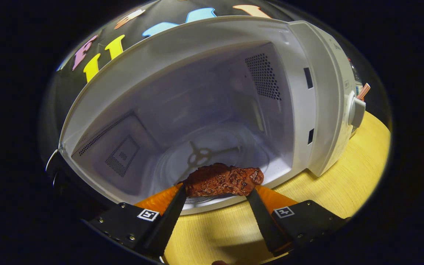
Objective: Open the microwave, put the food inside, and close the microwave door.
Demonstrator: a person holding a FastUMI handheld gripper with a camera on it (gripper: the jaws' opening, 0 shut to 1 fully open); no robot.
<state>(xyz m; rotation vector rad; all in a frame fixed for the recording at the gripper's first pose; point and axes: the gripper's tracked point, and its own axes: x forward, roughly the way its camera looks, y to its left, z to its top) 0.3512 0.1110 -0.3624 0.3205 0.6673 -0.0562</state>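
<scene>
The microwave (307, 73) was already open. The gripper (217, 184) pinched the steak (223, 180) at the lower middle, by its doorway. Dropping it inside and closing remained.

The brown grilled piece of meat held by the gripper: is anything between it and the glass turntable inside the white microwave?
Nothing visible. The gripper is shut on the brown grilled piece of meat at the open cavity's front edge; the glass turntable lies just beyond, bare.

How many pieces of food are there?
1: a brown meat piece clamped between the gripper fingers, at the open microwave mouth. Others may be hidden.
</scene>
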